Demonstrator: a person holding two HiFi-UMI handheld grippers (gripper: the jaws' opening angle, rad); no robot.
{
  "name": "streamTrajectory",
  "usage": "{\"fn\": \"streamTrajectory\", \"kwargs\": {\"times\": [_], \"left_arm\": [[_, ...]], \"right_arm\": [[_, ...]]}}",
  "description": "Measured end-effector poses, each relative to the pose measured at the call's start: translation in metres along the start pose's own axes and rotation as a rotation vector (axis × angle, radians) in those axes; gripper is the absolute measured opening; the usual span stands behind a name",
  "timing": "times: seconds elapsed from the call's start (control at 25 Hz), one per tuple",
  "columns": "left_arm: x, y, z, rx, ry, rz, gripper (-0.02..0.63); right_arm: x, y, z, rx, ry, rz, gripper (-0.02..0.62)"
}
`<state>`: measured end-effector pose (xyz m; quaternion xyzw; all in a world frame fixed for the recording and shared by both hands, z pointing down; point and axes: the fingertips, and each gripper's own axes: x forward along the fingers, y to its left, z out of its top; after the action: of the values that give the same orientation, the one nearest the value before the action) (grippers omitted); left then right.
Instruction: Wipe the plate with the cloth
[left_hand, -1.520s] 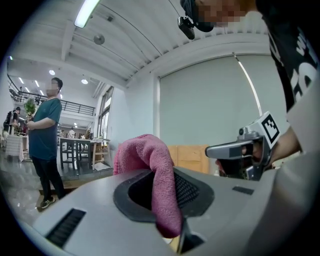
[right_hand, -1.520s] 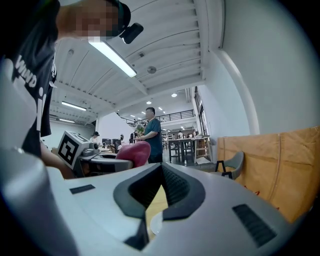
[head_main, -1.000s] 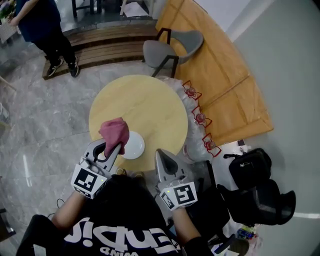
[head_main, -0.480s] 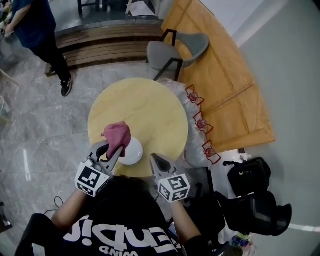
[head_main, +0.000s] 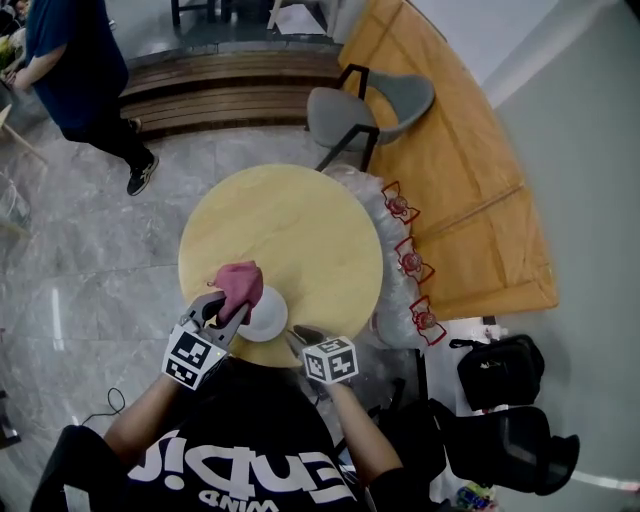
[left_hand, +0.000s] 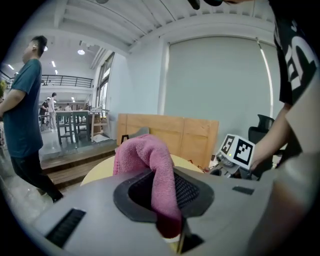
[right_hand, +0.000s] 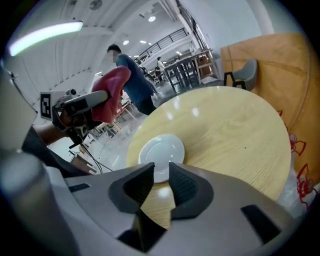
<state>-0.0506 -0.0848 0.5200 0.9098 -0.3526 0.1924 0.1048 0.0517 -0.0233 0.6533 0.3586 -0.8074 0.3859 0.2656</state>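
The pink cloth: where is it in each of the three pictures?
Head view: the pink cloth sits left of centre, in the left claw, at the round wooden table's near edge.
Left gripper view: dead centre, pinched between the jaws.
Right gripper view: upper left, held up by the left claw.
Shared landmark: the round wooden table.

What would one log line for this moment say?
left tongs: shut on pink cloth, held clear of plate | right tongs: open, empty, aimed at plate | plate: on round table
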Motion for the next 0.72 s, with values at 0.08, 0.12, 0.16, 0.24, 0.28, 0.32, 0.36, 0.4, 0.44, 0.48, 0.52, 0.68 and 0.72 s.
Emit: {"fn": "streamTrajectory", "kwargs": {"times": [0.08,0.12,0.16,0.24,0.28,0.32,0.36,0.4,0.44,0.48,0.52,0.68,0.72], "left_arm": [[0.006,0.002,-0.008,-0.007,0.023,0.001,0.067],[0.009,0.003,-0.011,-0.011,0.034,0.001,0.067],[0.012,0.004,-0.015,-0.014,0.046,0.001,0.067],[0.019,0.007,-0.026,-0.015,0.079,-0.005,0.067],[0.023,0.007,-0.032,-0.013,0.099,-0.01,0.067],[0.027,0.007,-0.038,-0.009,0.121,-0.02,0.067],[0.03,0.007,-0.045,-0.005,0.145,-0.032,0.067],[0.034,0.006,-0.052,-0.002,0.171,-0.046,0.067],[0.038,0.006,-0.06,-0.001,0.199,-0.058,0.067],[0.041,0.007,-0.068,0.0,0.228,-0.068,0.067],[0.045,0.007,-0.076,-0.002,0.258,-0.076,0.067],[0.054,0.008,-0.109,0.013,0.36,-0.115,0.067],[0.056,0.008,-0.116,0.018,0.381,-0.124,0.067]], "right_arm": [[0.01,-0.007,-0.006,0.027,0.041,0.008,0.103],[0.014,-0.011,-0.009,0.04,0.056,0.011,0.104],[0.018,-0.014,-0.011,0.054,0.07,0.014,0.104],[0.025,-0.02,-0.013,0.08,0.099,0.021,0.106],[0.029,-0.023,-0.015,0.094,0.113,0.026,0.106],[0.033,-0.026,-0.016,0.108,0.128,0.031,0.106],[0.037,-0.028,-0.018,0.122,0.142,0.035,0.106],[0.04,-0.03,-0.018,0.134,0.154,0.038,0.106],[0.042,-0.03,-0.017,0.142,0.163,0.041,0.106],[0.045,-0.031,-0.017,0.149,0.171,0.045,0.106],[0.047,-0.032,-0.018,0.156,0.18,0.047,0.106],[0.054,-0.034,-0.022,0.202,0.203,0.079,0.106],[0.056,-0.034,-0.023,0.213,0.207,0.085,0.106]]}}
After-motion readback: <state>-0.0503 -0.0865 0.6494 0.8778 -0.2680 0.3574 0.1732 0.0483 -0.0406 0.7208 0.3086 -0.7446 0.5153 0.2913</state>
